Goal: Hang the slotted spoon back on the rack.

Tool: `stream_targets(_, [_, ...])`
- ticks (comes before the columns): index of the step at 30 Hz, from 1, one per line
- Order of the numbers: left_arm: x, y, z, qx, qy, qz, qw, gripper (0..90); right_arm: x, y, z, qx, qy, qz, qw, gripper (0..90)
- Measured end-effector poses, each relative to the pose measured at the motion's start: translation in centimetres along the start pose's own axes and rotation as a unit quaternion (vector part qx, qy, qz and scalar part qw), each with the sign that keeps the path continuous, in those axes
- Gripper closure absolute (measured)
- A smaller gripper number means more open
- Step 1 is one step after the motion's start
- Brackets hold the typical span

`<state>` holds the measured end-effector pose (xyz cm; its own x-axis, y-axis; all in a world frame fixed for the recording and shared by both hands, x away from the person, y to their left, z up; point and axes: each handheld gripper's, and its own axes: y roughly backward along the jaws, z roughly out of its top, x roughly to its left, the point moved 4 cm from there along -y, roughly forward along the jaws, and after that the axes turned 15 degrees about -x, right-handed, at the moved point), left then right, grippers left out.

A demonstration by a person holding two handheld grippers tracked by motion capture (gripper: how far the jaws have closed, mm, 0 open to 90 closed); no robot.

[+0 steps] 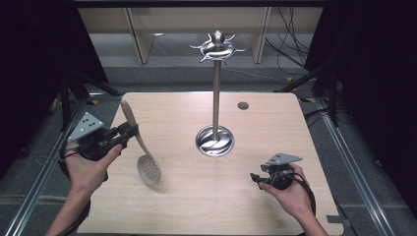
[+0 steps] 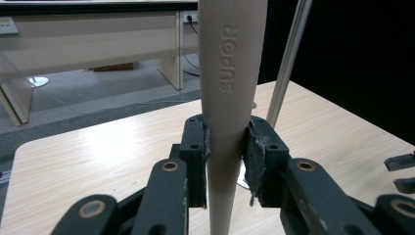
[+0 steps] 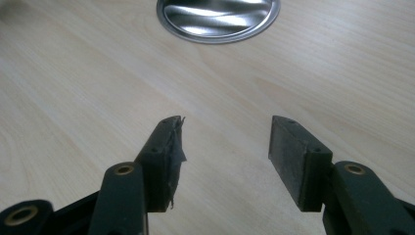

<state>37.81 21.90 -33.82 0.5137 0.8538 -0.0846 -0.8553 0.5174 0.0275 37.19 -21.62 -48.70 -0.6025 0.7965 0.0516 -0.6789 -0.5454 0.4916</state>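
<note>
Skimmer (image 1: 141, 150) handle clamped in left gripper (image 1: 129, 132); right gripper (image 1: 253, 177) wide open, empty.

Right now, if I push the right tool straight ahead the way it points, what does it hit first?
Probably the stand's round steel base. The right tool is open with bare wooden table between its jaws and the base. It angles down, so it might touch the tabletop first; depth is unclear.

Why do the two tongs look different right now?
The left tongs are squeezed shut on the beige slotted spoon; the right tongs are wide open with nothing between them. The left tongs hold the spoon up above the table, handle up and bowl down; the right tongs just point at the metal stand's base. Both are black, and a hand holds each.
</note>
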Motion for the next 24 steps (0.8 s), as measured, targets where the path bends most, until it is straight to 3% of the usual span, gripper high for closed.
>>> stream_targets(2, [-0.2,-0.2,0.1,-0.003,0.001,0.000,1.0000,70.9,-0.1,0.0,0.1,-0.006,-0.007,-0.005,0.9999,46.9])
stream_targets(4, [-0.6,-0.5,0.2,-0.003,-0.003,-0.005,1.0000,70.9,-0.3,0.1,0.1,-0.011,0.004,-0.008,0.9999,46.9])
stream_targets(5, [-0.7,-0.6,0.2,-0.002,-0.004,-0.007,1.0000,70.9,-0.2,0.3,0.1,-0.007,-0.012,-0.009,0.9999,47.0])
stream_targets(8, [-1.0,-1.0,0.2,0.003,-0.008,-0.008,0.9999,70.9,-0.7,0.4,0.1,-0.013,-0.013,-0.018,0.9997,47.0])
stream_targets(16, [-1.6,-1.8,0.0,0.014,-0.016,-0.009,0.9997,70.9,-0.8,0.4,0.2,-0.021,-0.025,-0.015,0.9994,46.8])
stream_targets(19, [-1.8,-2.2,0.1,0.011,-0.018,-0.012,0.9997,70.9,-0.9,0.4,0.2,-0.024,-0.011,-0.015,0.9995,46.8])
stream_targets(24, [-2.1,-2.8,0.5,0.000,-0.017,-0.012,0.9998,70.9,-0.8,0.5,0.2,-0.019,-0.022,-0.016,0.9995,46.8])
